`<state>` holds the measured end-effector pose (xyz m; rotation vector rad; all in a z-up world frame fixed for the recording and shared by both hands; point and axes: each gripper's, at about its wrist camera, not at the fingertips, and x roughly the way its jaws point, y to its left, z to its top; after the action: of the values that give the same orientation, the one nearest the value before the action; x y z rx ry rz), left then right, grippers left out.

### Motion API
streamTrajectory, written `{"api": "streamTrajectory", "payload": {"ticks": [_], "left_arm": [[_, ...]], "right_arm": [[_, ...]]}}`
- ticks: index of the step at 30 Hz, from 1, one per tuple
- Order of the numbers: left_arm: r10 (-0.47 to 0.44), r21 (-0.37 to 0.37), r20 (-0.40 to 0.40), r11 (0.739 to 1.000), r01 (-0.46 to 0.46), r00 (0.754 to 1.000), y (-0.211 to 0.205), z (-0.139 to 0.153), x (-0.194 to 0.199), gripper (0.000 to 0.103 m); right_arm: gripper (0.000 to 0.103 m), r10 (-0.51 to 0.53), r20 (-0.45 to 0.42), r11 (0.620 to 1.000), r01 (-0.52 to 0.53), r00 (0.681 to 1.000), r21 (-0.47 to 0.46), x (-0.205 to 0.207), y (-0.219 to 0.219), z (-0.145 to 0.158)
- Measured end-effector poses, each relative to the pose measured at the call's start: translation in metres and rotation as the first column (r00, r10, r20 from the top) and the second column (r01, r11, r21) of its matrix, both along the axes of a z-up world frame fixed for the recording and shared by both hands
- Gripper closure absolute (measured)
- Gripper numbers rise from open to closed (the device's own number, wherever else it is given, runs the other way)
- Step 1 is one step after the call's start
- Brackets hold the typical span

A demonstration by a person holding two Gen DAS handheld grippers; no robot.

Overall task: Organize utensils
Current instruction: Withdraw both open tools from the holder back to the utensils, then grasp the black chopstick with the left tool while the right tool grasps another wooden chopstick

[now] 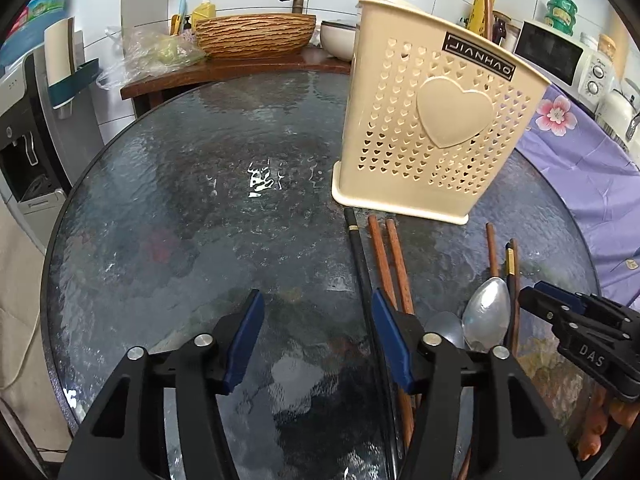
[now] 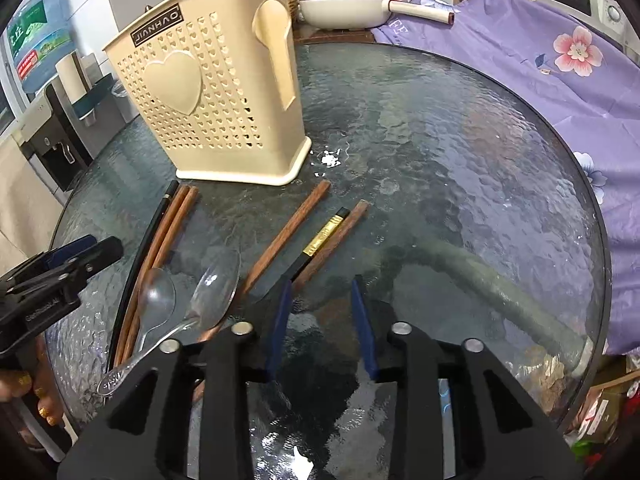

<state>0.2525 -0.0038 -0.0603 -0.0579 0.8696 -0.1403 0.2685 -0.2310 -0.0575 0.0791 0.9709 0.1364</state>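
Note:
A beige perforated utensil holder (image 1: pixel 436 120) (image 2: pixel 208 96) stands upright on the round glass table (image 1: pixel 180 200) (image 2: pixel 440 160). In front of it lie a black chopstick (image 1: pixel 358 248) (image 2: pixel 152 232), a brown pair (image 1: pixel 392 260) (image 2: pixel 168 232), two metal spoons (image 1: pixel 486 312) (image 2: pixel 216 288), and more chopsticks, one black with a gold band (image 2: pixel 324 236). My left gripper (image 1: pixel 318 320) hangs open low over the table, with the black chopstick just inside its right finger. My right gripper (image 2: pixel 320 284) is open too, narrower, and the near ends of the gold-banded and a brown chopstick lie by its left finger.
A purple floral cloth (image 1: pixel 580 168) (image 2: pixel 540 60) drapes past the table's right edge. Behind the table are a wooden bowl (image 1: pixel 254 34), a white pan (image 2: pixel 344 6) and a microwave (image 1: pixel 552 54). A water dispenser (image 1: pixel 24 140) stands at the left.

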Motion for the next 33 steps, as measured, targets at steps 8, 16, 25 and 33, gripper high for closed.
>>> {"api": "streamTrajectory", "payload": {"ticks": [8,16,25,33], "left_arm": [[-0.016,0.002,-0.011,1.000,0.016,1.000,-0.005,-0.003,0.009,0.051],[-0.014,0.001,-0.019,1.000,0.014,1.000,-0.005,-0.005,0.012,0.051],[-0.009,0.002,-0.020,1.000,0.009,1.000,-0.001,-0.005,0.015,0.051],[-0.003,-0.005,-0.025,1.000,0.002,1.000,0.001,-0.006,0.021,0.051]], "right_arm": [[0.080,-0.034,-0.051,0.995,0.039,0.998,0.096,0.015,-0.019,-0.002],[0.081,-0.025,-0.049,0.997,0.029,0.998,0.077,0.025,-0.011,0.001],[0.088,0.045,-0.083,0.999,-0.043,0.995,0.027,0.022,-0.023,-0.001],[0.091,0.002,-0.119,0.978,0.023,0.993,0.206,0.035,-0.047,-0.003]]}}
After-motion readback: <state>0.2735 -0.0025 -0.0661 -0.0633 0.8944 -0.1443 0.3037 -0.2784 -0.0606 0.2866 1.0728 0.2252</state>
